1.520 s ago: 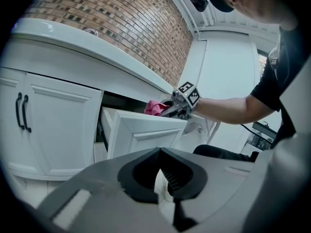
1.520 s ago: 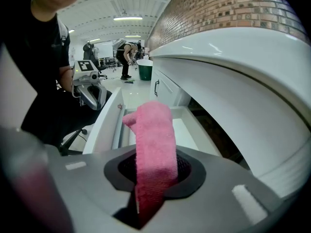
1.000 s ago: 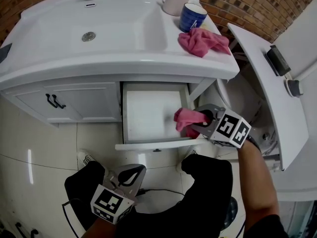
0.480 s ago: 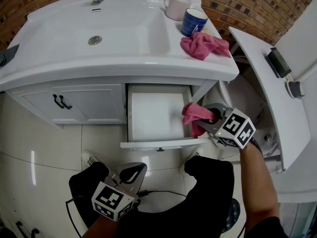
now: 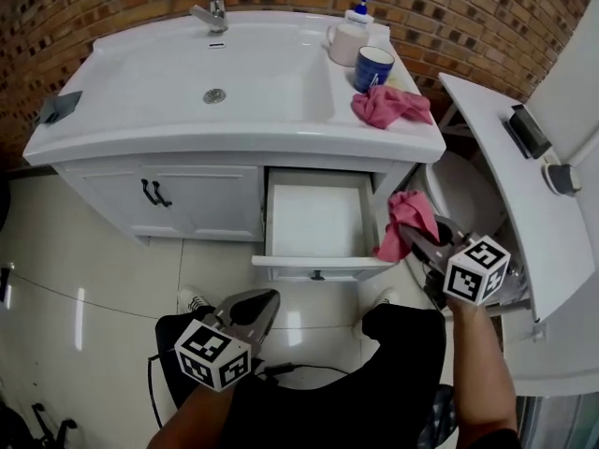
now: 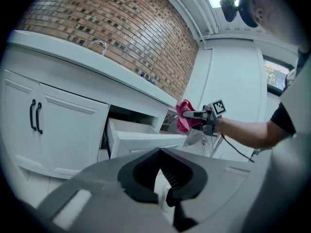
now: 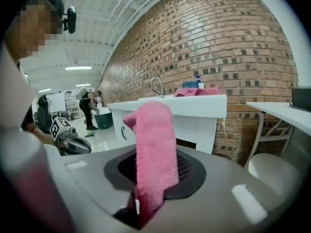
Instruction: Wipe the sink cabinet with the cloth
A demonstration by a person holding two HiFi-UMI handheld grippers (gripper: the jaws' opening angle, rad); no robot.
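No legible text, brand, number or sign appears in any view

Left gripper: the grey marker cube on it carries black-and-white square patterns. These are coded blocks, not characters.

Right gripper: the second marker cube carries the same kind of pattern, with no letters or digits.

White pump bottle with a blue top, standing at the back of the white sink cabinet: too small to tell whether it bears any print
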